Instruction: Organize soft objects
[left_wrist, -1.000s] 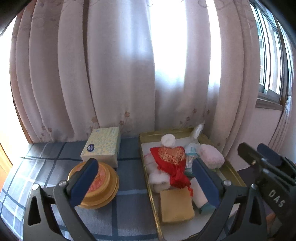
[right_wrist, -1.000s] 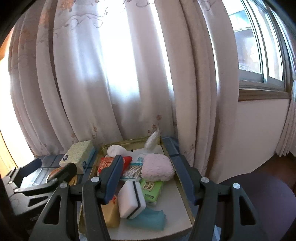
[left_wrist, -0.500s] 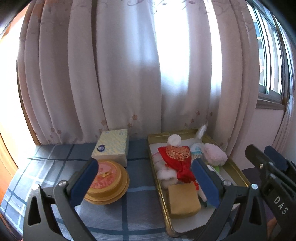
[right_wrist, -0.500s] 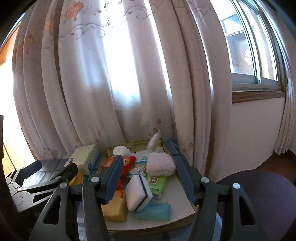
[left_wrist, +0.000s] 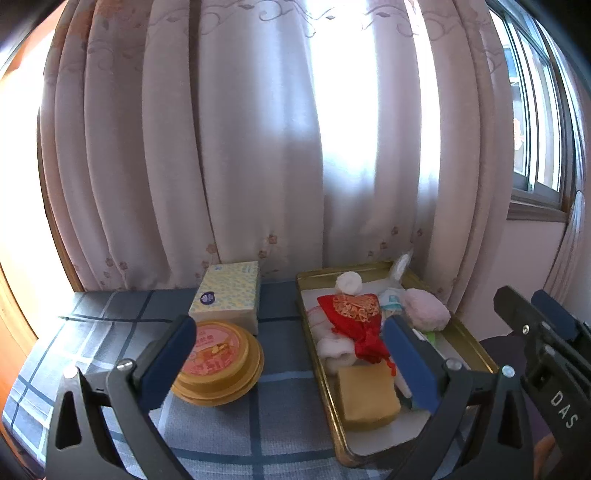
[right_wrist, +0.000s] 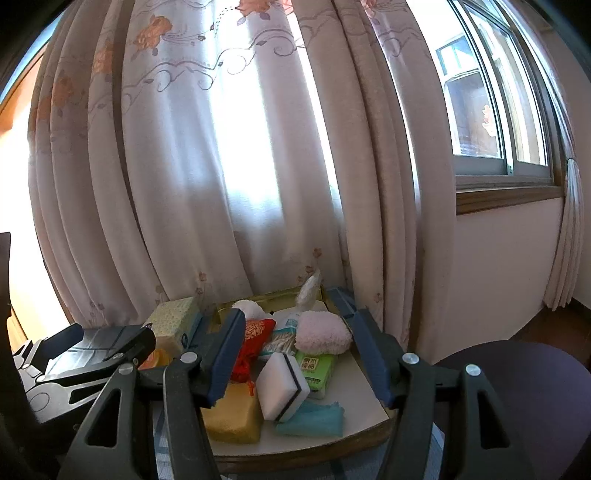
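Both grippers, left gripper (left_wrist: 291, 354) and right gripper (right_wrist: 297, 350), hang spread and empty above the tray (left_wrist: 476, 350), whose soft items crowd its middle, apparently gathered there for sorting.

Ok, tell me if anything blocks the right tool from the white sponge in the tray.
Nothing visible does. The right tool hangs open, and the white sponge lies between its fingers in view, atop the pile.

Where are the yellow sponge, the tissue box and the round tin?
yellow sponge (left_wrist: 367, 397): left wrist view, middle of its top face.
tissue box (left_wrist: 229, 286): left wrist view, middle of its patterned top.
round tin (left_wrist: 218, 354): left wrist view, pink lid, right of the finger that covers its left part.
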